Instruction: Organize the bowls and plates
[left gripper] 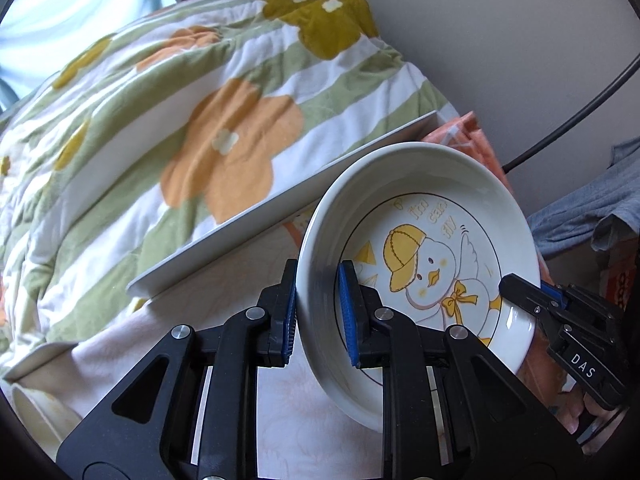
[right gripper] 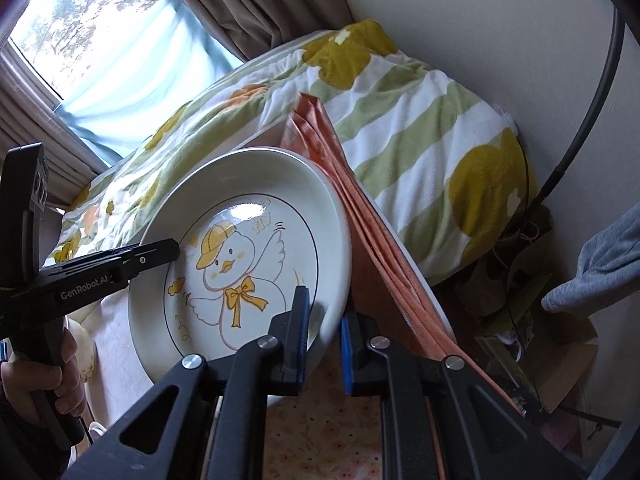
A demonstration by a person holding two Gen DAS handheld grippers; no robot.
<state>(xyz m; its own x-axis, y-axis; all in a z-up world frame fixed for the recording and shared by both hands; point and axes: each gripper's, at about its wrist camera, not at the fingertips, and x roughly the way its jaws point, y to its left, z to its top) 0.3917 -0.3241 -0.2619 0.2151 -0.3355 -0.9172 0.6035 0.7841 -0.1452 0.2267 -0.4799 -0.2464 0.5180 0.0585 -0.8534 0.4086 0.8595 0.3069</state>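
Blue rubber pads point(left gripper: 345, 312) of the left gripper point(left gripper: 318, 312) sit either side of the plate's point(left gripper: 420, 216) upturned rim, one finger outside the wall and one inside the well, so this tool is clamped on the plate's near edge. Across the dish from it, the right gripper point(right gripper: 324, 340) straddles the opposite rim in the same way; from its own camera the inner finger presses the rim, while a thin gap seems to show at the outer pad, so it looks closed on the plate, though less firmly than I can vouch for.

Between the two tools the plate is carried clear of the table point(left gripper: 296, 432), tilted steeply with its printed face, a duckling in a yellow cap, turned toward both cameras. Holding it by opposite edges makes sense: the dish is wide, glazed and slippery, and a single pinch would let it swing.

Beyond the left gripper's fingertips a long white rectangular tray point(left gripper: 280, 200) rests against a flowered quilt point(left gripper: 160, 120). Just past the right gripper a folded orange cloth point(right gripper: 360, 208) drapes over the table edge, nearly touching the plate's back. Below and left of the left tool a pale bowl rim point(left gripper: 36, 416) peeks in, probably still waiting to be sorted.
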